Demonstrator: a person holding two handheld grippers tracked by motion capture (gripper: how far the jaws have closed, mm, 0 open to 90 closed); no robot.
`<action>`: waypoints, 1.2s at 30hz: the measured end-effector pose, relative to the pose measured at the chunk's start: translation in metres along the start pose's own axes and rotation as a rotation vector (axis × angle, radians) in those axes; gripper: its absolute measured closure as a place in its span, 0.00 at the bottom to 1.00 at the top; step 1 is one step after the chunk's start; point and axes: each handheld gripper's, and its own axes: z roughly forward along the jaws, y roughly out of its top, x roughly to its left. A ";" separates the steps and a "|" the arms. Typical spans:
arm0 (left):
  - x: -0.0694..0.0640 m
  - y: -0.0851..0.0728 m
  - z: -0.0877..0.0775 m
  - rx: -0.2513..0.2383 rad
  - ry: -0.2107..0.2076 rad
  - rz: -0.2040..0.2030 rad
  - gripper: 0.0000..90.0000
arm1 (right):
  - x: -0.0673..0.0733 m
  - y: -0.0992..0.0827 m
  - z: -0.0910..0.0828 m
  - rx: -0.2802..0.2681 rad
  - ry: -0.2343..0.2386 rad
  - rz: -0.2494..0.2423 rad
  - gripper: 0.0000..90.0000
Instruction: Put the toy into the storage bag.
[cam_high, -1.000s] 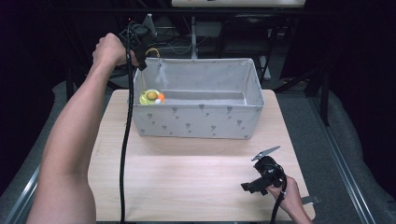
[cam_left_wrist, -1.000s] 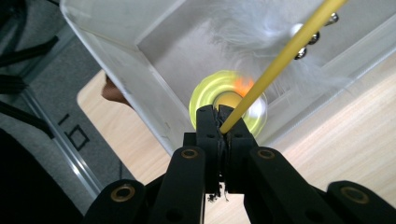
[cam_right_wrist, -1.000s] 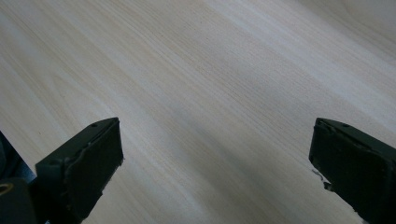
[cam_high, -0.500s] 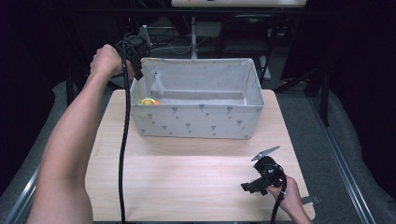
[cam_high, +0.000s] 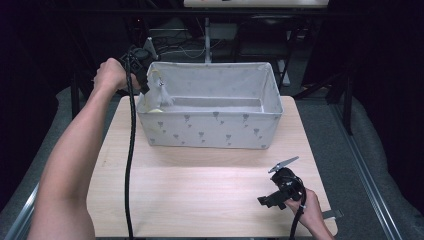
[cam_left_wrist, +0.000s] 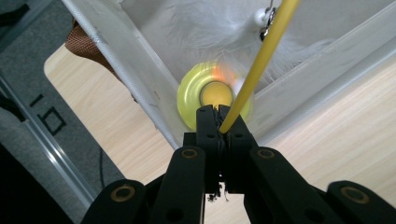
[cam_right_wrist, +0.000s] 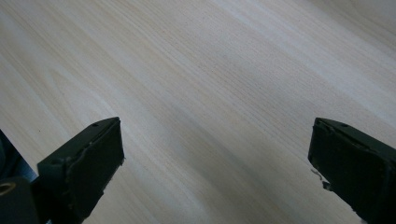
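Note:
A yellow-green disc toy (cam_left_wrist: 205, 95) with an orange centre lies blurred in the left end of the grey fabric bin (cam_high: 210, 131), with white feathers (cam_left_wrist: 219, 37) beside it. My left gripper (cam_left_wrist: 217, 112) is shut on the toy's thin yellow rod (cam_left_wrist: 261, 60). In the high view my left gripper (cam_high: 140, 62) is over the bin's far left corner, and the feathers (cam_high: 162, 95) hang against the left wall. My right gripper (cam_high: 267, 200) rests low over the table's near right part. Its jaws stand wide open in the right gripper view (cam_right_wrist: 219, 154), with bare wood between them.
The bin stands across the far half of the wooden table (cam_high: 200, 200). A black cable (cam_high: 131, 150) trails from my left gripper along the forearm to the near edge. Grey floor and a metal rail (cam_left_wrist: 42, 135) lie past the table's left side.
My left gripper has shifted left and a little nearer, from over the bin's rear rim to its far left corner. The feathers now show at the left wall. The right gripper has stayed still.

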 end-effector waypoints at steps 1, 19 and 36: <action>0.000 -0.002 0.004 -0.001 -0.004 0.001 0.98 | 0.000 0.000 0.000 0.000 -0.004 0.001 0.03; -0.010 -0.004 0.033 0.061 0.007 0.041 0.97 | -0.001 0.000 0.001 0.022 -0.006 0.000 0.04; -0.015 0.000 0.049 0.087 0.013 0.051 0.97 | 0.000 0.000 0.002 0.041 0.002 -0.002 0.04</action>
